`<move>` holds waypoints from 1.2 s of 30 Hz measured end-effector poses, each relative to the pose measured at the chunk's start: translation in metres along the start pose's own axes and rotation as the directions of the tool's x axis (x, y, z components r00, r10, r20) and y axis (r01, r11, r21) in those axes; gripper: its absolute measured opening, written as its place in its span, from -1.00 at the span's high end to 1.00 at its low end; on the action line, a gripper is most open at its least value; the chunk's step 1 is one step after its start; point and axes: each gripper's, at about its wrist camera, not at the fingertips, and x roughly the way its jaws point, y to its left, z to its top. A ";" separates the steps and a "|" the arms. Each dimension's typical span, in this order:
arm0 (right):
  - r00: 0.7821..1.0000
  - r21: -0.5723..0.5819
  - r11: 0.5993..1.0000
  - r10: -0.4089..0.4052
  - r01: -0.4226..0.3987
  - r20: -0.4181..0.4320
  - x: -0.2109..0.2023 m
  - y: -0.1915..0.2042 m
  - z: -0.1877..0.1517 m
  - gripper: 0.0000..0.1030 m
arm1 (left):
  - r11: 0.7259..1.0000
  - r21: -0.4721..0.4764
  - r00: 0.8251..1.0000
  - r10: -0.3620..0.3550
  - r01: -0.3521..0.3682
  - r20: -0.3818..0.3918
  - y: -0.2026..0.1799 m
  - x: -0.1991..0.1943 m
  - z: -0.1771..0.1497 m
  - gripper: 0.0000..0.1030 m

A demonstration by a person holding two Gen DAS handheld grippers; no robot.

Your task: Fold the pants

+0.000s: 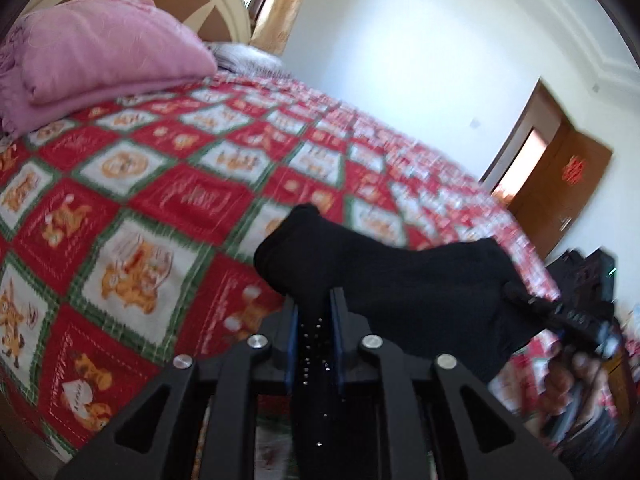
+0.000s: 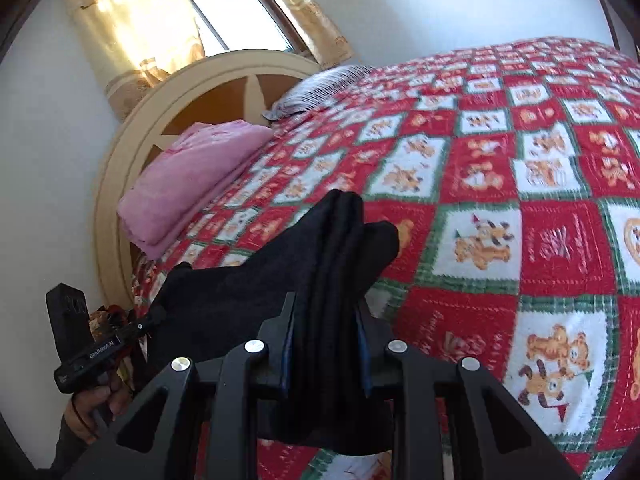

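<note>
Above the bedspread (image 1: 160, 200), both grippers (image 1: 314, 304) (image 2: 326, 312) clamp black pants (image 1: 380, 276).

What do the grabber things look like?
Each is black plastic. The left gripper has two flat fingers edged with blue pads, angular black links with triangle cut-outs, and round silver pins. The right gripper is built the same way. Seen from the right wrist camera, the left gripper's body carries a white label reading GenRobot.AI. No cables show clearly.
</note>
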 end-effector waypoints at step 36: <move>0.959 0.032 0.959 -0.282 0.281 0.019 -0.026 -0.022 -0.010 -0.08 | 0.981 0.078 0.984 0.175 -0.176 0.022 -0.006 -0.012 -0.018 -0.48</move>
